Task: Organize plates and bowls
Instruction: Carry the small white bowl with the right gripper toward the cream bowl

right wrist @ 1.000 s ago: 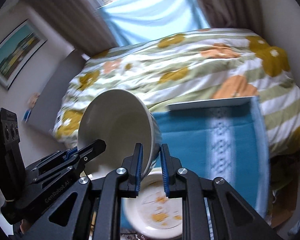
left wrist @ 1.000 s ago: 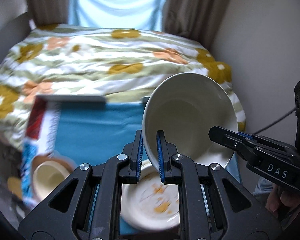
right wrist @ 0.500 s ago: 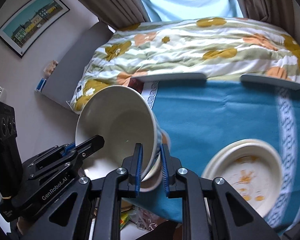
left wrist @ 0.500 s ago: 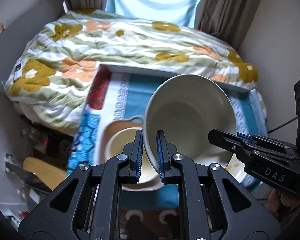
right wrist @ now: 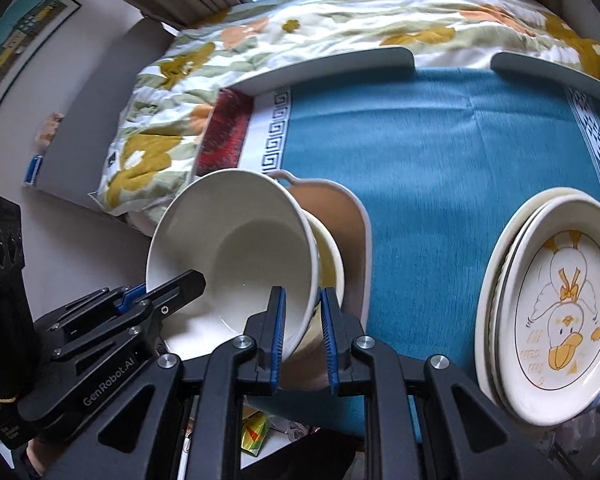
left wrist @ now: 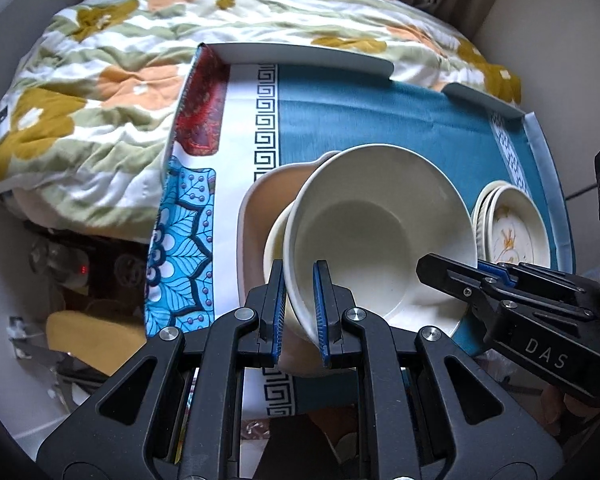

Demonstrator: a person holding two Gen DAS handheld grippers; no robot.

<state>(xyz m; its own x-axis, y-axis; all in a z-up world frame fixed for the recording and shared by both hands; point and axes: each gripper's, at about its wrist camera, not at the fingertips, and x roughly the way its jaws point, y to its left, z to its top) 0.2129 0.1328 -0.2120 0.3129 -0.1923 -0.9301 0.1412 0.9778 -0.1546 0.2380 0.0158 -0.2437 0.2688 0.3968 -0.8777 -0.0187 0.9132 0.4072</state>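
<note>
Blue tablecloth (left wrist: 380,120) below; left gripper (left wrist: 298,308) and right gripper (right wrist: 303,332) each pinch the white bowl (left wrist: 380,232) by opposite rims; glazed, stiff, breakable, probably slippery; rim hold suits it.

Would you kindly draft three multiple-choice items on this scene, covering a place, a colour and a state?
1. Where do the stacked plates sit relative to the pink dish?
A. To its right
B. To its left
C. Inside it

2. What colour is the middle of the tablecloth?
A. Red
B. Teal blue
C. Black

3. How is the white bowl held?
A. By neither gripper
B. By the left gripper only
C. By both, the right gripper too

Answers: 1 A, the plates lie rightward in both views. 2 B, teal fills the centre. 3 C, each gripper pinches the rim.
</note>
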